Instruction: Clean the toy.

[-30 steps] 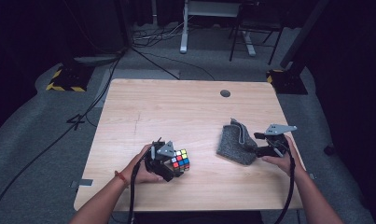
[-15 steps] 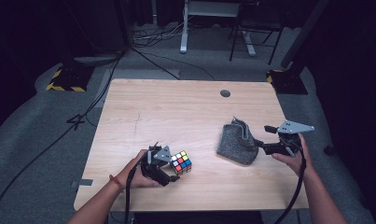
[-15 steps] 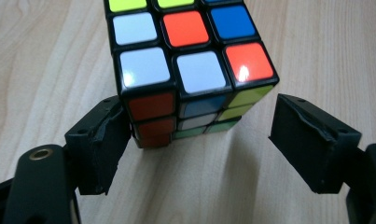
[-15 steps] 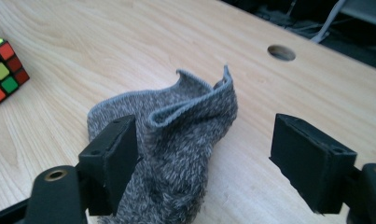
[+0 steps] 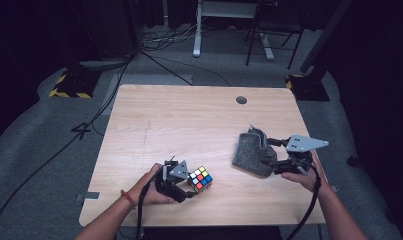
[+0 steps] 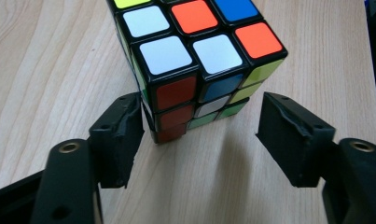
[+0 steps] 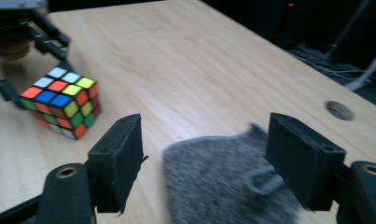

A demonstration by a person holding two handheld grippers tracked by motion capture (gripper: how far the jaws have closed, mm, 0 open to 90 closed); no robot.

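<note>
A scrambled colour cube (image 5: 200, 179) (image 6: 195, 60) stands on the wooden table near its front left. My left gripper (image 5: 185, 186) (image 6: 199, 116) lies level at the cube. Its jaws have just been closing, with the cube's near corner between them. The left pad touches the cube and the right pad stands clear of it. A grey felt pouch (image 5: 253, 152) (image 7: 223, 182) lies at the right. My right gripper (image 5: 273, 155) (image 7: 204, 135) hovers at the pouch's right edge, raised a little. Its jaws have just narrowed slightly but stand wide apart, pressing on nothing. The cube (image 7: 62, 100) also appears far left in the right gripper view.
A round cable hole (image 5: 241, 100) sits near the table's far edge. Bare wood (image 5: 189, 125) spreads across the middle and back. Beyond the table, cables (image 5: 159, 47) and white desk legs (image 5: 196, 30) stand on the grey floor, with hazard-striped bases at both sides.
My right gripper has lifted and drawn back to the right from the pouch's edge. The left hand has stayed at the cube, which has not moved.
</note>
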